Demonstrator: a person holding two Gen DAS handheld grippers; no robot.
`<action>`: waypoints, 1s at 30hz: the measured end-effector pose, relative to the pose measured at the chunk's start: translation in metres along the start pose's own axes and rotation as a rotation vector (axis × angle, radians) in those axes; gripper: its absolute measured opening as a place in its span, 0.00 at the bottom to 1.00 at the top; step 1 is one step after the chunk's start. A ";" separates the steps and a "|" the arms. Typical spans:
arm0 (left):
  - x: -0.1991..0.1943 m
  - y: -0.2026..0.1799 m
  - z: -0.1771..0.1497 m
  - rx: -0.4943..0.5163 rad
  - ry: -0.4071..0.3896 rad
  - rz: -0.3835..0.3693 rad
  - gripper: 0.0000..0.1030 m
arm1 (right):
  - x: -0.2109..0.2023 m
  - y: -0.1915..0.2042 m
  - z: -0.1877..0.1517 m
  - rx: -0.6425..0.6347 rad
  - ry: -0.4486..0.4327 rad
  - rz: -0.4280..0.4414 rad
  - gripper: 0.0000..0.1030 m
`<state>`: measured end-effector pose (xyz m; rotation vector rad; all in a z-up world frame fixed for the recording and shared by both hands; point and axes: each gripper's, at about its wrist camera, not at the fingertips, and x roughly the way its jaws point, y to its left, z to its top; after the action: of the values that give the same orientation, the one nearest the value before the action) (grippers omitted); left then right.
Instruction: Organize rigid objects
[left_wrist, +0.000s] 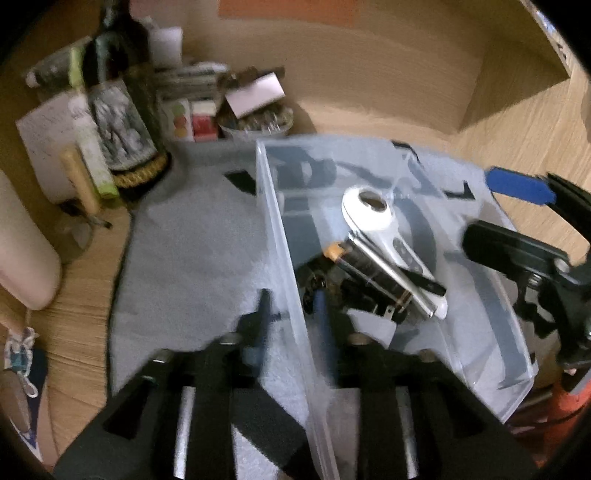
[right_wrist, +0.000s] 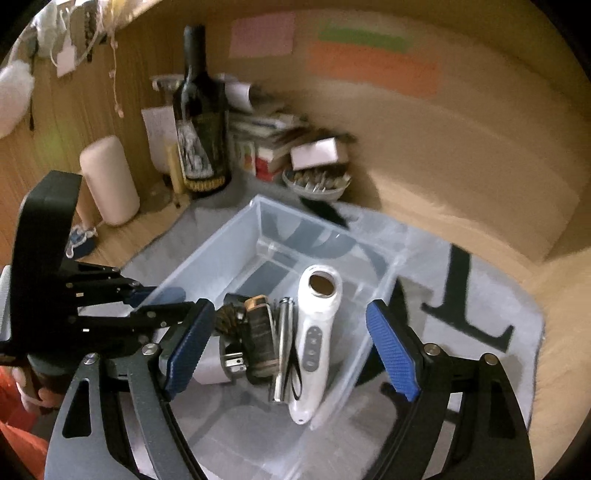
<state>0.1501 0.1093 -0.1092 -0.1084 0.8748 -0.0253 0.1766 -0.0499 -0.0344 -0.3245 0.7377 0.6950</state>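
The grey mat (right_wrist: 480, 295) covered most of the wooden desk (left_wrist: 498, 122), and the clear plastic bin (right_wrist: 236, 236) sat on top of it, taking up the middle of both views. The dark wine bottle (right_wrist: 201, 122) stood upright behind the mat in the corner, well apart from the bin, next to a stack of boxes and a little bowl of bits (right_wrist: 317, 181).

The right gripper (right_wrist: 291, 347) hung over the near end of the bin with its blue pads (right_wrist: 393, 350) spread wide, nothing between them. The left gripper (left_wrist: 291, 314) straddled the bin's left wall, one finger outside and one inside, partly apart; the picture was blurry, but the pads didn't look pressed on the wall.

Inside the bin, all bunched at the near end: the white handheld device (right_wrist: 314, 339) lying lengthwise, a chrome tube (right_wrist: 283, 350) right beside it, a battery (right_wrist: 260, 332) with a copper top, and a plug adapter (right_wrist: 225, 363).
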 end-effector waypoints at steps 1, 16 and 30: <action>-0.005 0.000 0.001 -0.002 -0.022 0.005 0.49 | -0.005 -0.001 0.000 0.005 -0.015 -0.004 0.82; -0.114 -0.041 -0.009 0.067 -0.361 0.013 0.91 | -0.109 0.006 -0.032 0.081 -0.315 -0.150 1.00; -0.177 -0.073 -0.041 0.113 -0.579 0.014 0.99 | -0.164 0.012 -0.063 0.141 -0.446 -0.195 1.00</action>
<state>0.0066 0.0451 0.0082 -0.0009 0.2944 -0.0282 0.0498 -0.1483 0.0369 -0.1025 0.3222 0.5021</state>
